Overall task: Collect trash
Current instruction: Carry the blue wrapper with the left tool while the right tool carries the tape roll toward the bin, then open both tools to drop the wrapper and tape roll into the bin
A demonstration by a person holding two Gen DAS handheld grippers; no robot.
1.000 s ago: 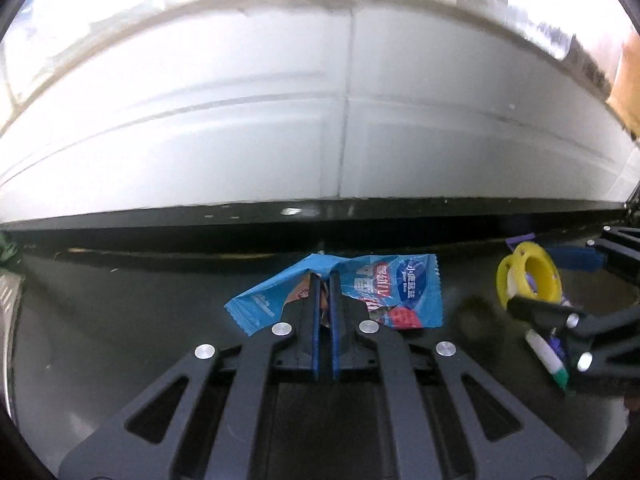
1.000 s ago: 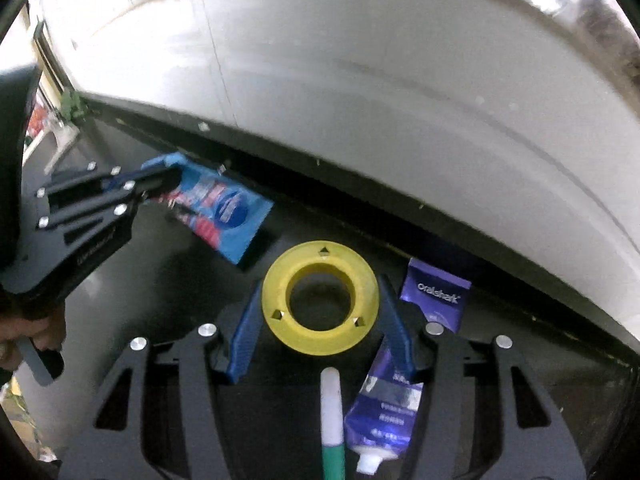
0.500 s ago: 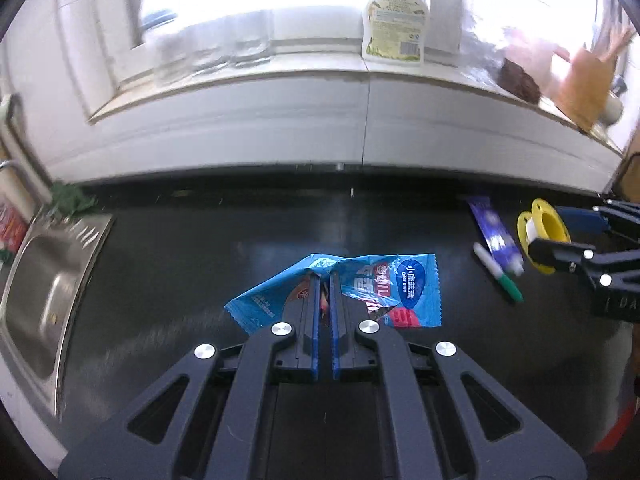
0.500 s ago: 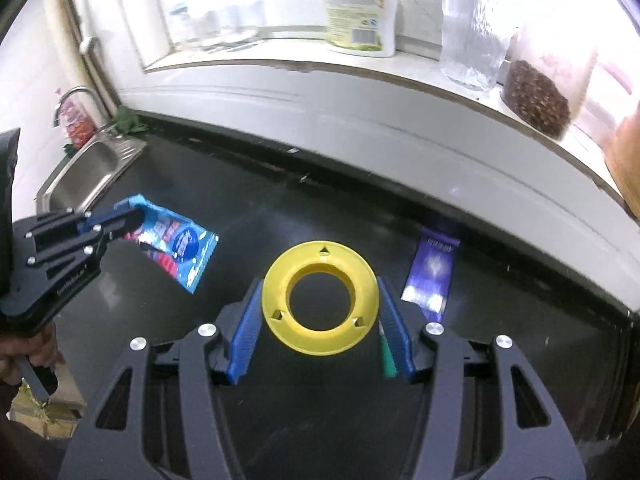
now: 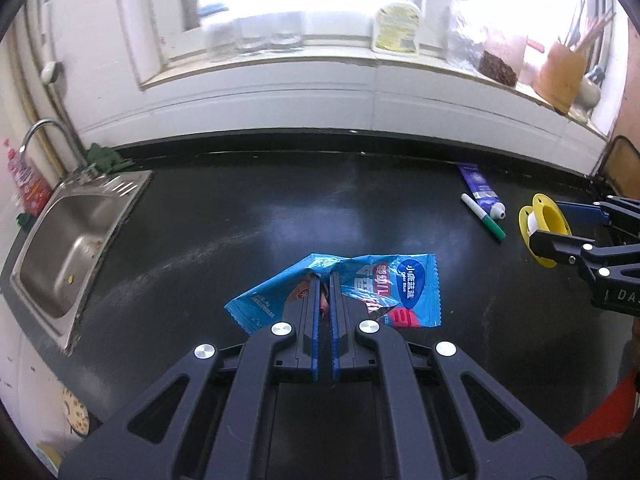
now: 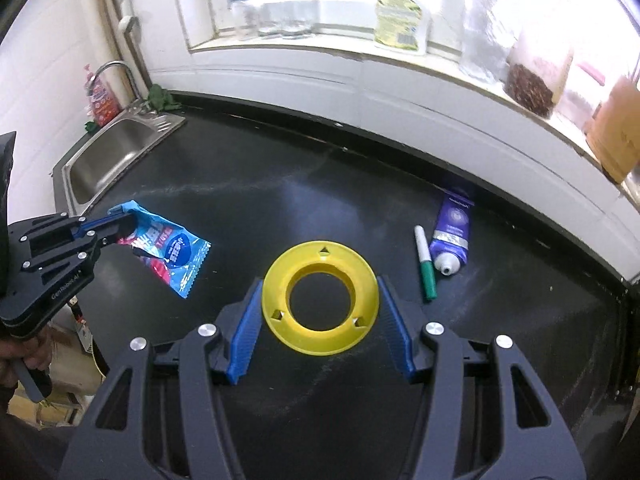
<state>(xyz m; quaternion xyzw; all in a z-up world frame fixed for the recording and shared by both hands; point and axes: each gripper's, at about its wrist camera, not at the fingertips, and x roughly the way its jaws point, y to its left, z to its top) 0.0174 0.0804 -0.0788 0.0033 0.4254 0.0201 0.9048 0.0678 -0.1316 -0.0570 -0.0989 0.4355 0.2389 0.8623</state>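
Note:
My left gripper (image 5: pixel 325 280) is shut on a crumpled blue snack wrapper (image 5: pixel 404 292) and holds it above the black counter (image 5: pixel 280 216). It also shows at the left of the right wrist view (image 6: pixel 128 222), with the wrapper (image 6: pixel 176 256) hanging from it. My right gripper (image 6: pixel 320 292) is shut on a yellow tape spool (image 6: pixel 320 298), also held above the counter. The spool (image 5: pixel 542 234) and right gripper (image 5: pixel 568 228) show at the right edge of the left wrist view.
A purple tube (image 6: pixel 452 232) and a green-capped marker (image 6: pixel 425 262) lie on the counter at the right. A steel sink (image 5: pixel 76 240) is set in at the left. Bottles and jars stand on the white windowsill (image 6: pixel 400 52) behind.
Both grippers have risen and pulled back from the counter, carrying the wrapper and the spool. The tube and marker stay on the counter.

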